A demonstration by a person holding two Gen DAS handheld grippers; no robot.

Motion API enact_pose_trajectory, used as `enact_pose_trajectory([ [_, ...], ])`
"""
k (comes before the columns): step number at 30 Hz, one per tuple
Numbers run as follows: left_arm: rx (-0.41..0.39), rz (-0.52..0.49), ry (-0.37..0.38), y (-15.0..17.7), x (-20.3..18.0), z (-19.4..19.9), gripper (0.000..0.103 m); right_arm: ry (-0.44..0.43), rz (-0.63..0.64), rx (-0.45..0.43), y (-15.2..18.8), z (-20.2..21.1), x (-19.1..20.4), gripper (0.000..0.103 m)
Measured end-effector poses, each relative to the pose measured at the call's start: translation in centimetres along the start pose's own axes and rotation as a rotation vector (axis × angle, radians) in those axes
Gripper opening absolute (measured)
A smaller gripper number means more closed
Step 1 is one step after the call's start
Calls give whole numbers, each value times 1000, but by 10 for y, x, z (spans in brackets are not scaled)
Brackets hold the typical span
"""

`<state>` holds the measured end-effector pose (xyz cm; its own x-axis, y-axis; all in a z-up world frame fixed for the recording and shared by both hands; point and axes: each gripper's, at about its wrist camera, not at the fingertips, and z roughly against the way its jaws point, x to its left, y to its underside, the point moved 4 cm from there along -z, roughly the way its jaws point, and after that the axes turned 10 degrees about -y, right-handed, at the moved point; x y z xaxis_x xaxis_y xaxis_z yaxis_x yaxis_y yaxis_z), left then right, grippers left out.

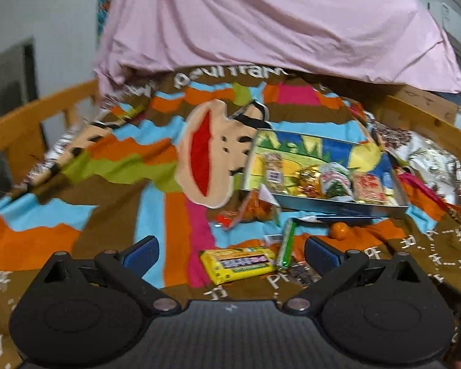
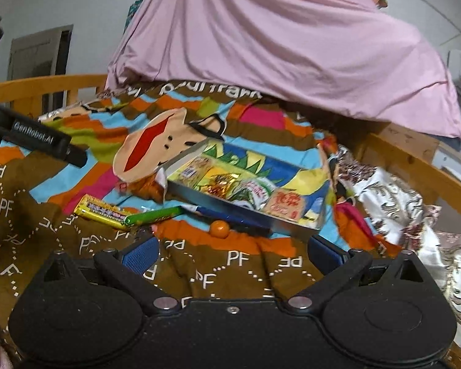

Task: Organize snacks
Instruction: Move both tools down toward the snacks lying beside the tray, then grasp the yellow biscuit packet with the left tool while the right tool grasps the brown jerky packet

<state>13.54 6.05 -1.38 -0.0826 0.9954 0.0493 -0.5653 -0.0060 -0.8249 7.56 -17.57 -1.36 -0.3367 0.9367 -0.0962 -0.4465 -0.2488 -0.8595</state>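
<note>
Your left gripper (image 1: 230, 253) and right gripper (image 2: 232, 250) both hover with jaws spread, holding nothing. The yellow snack pack (image 1: 238, 264) and green stick (image 1: 286, 243) lie on the bedspread (image 2: 230, 276), just before the tin tray (image 2: 218, 198) of snacks.

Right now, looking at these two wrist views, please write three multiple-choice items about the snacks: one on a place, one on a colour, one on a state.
1. Where is the small orange ball?
A. inside the tin tray
B. on the blanket in front of the tin tray
C. between the fingers of a gripper

2. What colour is the long stick pack beside the yellow bar?
A. green
B. white
C. black

3. How does the left gripper stand?
A. shut on the bar
B. open and empty
C. shut on nothing

Key: 1 B, it lies outside the tin tray wall; 2 A, its wrapper shows green; 3 B, its fingers stand wide apart.
</note>
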Motion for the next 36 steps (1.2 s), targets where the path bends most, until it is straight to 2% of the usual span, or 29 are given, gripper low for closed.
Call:
enact_pose_trajectory([
  [5, 15, -96, 14, -11, -1, -29, 103, -71, 11, 49, -3, -31, 8, 102],
  [10, 57, -296, 92, -11, -14, -62, 103, -215, 0, 86, -8, -65, 15, 102],
  [14, 35, -506, 113, -2, -23, -83, 103, -310, -64, 128, -7, -94, 12, 102],
  [16, 39, -558, 138, 3, -25, -94, 103, -352, -89, 138, -6, -105, 11, 101],
  [21, 87, -556, 249, 8, -21, -114, 102, -451, -149, 172, -6, -132, 15, 94],
  [23, 90, -572, 289, 9, -20, -119, 101, -478, -162, 191, -5, -141, 20, 84],
  [30, 166, -612, 390, 20, -22, -140, 84, -480, -198, 280, 5, -171, 29, 73],
  [33, 186, -624, 416, 24, -22, -146, 75, -476, -218, 288, 7, -180, 29, 70],
  [36, 195, -611, 443, 25, -21, -149, 71, -477, -231, 286, 6, -186, 30, 69],
])
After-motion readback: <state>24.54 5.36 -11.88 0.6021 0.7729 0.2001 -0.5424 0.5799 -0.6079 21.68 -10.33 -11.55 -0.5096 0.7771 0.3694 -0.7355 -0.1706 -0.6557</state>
